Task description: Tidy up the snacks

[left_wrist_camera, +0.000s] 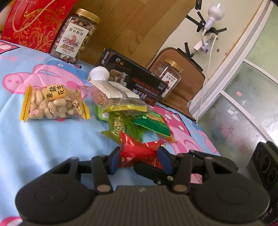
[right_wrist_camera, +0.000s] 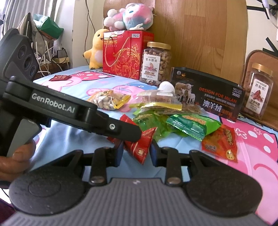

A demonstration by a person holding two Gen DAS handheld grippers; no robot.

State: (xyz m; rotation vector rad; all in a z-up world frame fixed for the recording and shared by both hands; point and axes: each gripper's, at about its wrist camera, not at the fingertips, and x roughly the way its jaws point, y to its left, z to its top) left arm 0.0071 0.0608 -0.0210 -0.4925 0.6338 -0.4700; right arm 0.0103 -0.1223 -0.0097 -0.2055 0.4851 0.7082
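Observation:
A red snack packet (left_wrist_camera: 139, 154) lies on the blue cartoon bedsheet (left_wrist_camera: 43, 139) between the fingers of my left gripper (left_wrist_camera: 139, 160), which close on its sides. In the right wrist view the same red packet (right_wrist_camera: 139, 147) sits between the fingers of my right gripper (right_wrist_camera: 136, 153), and the left gripper's body (right_wrist_camera: 69, 111) crosses in front from the left. Behind lie green packets (left_wrist_camera: 151, 123) (right_wrist_camera: 187, 125), an orange-red packet (right_wrist_camera: 220, 144), a peanut bag (left_wrist_camera: 52, 104) (right_wrist_camera: 107, 100) and a clear bag with a gold strip (left_wrist_camera: 114, 95) (right_wrist_camera: 156, 102).
A black box (left_wrist_camera: 139, 81) (right_wrist_camera: 208, 93), two nut jars (left_wrist_camera: 74, 36) (right_wrist_camera: 258, 92), a red gift box (left_wrist_camera: 34, 22) (right_wrist_camera: 125, 52) and plush toys (right_wrist_camera: 128, 15) stand at the back against a wooden headboard. The bed edge drops off at right (left_wrist_camera: 208, 139).

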